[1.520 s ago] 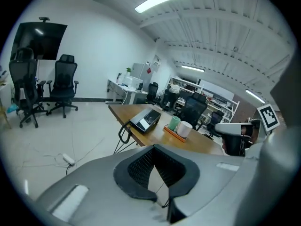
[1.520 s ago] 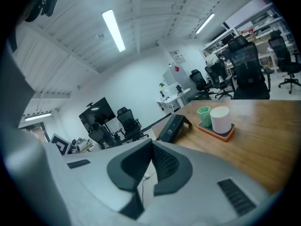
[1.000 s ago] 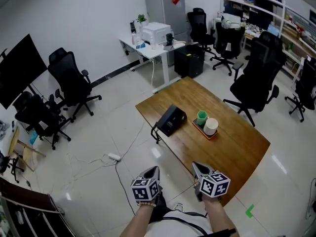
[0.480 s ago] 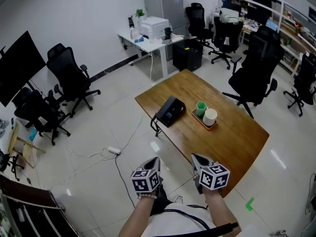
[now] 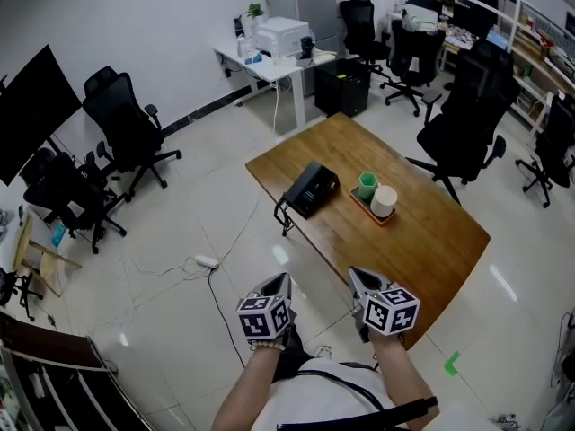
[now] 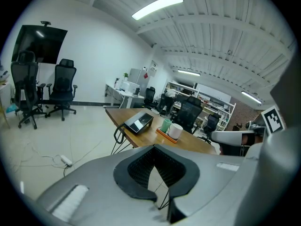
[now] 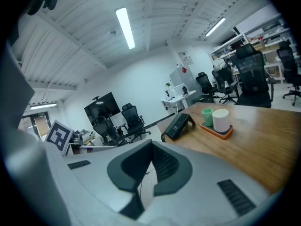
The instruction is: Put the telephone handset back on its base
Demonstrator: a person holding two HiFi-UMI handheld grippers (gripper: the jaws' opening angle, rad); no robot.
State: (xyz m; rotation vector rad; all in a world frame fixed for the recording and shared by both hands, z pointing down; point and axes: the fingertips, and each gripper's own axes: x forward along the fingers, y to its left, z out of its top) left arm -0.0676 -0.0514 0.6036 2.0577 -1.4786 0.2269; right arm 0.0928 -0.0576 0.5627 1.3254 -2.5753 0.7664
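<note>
A black telephone (image 5: 312, 188) sits near the left end of the wooden table (image 5: 422, 241), and its coiled cord (image 5: 285, 220) hangs over the edge. It is too small to tell whether the handset lies on the base. The telephone (image 6: 138, 122) also shows in the left gripper view, and the telephone (image 7: 178, 124) in the right gripper view. My left gripper (image 5: 281, 283) and right gripper (image 5: 357, 277) are held close to my body, well short of the table's near end. Both the left gripper (image 6: 153, 148) and the right gripper (image 7: 151, 144) are shut with nothing in them.
An orange tray (image 5: 371, 214) with a green cup (image 5: 367, 186) and a white cup (image 5: 384, 201) stands just right of the telephone. Black office chairs (image 5: 463, 133) ring the table's far side. A power strip (image 5: 207, 261) and cables lie on the tiled floor at the left.
The head view has shifted slightly, so the table sits a little higher in the picture. Both grippers stay in front of my body, still shut.
</note>
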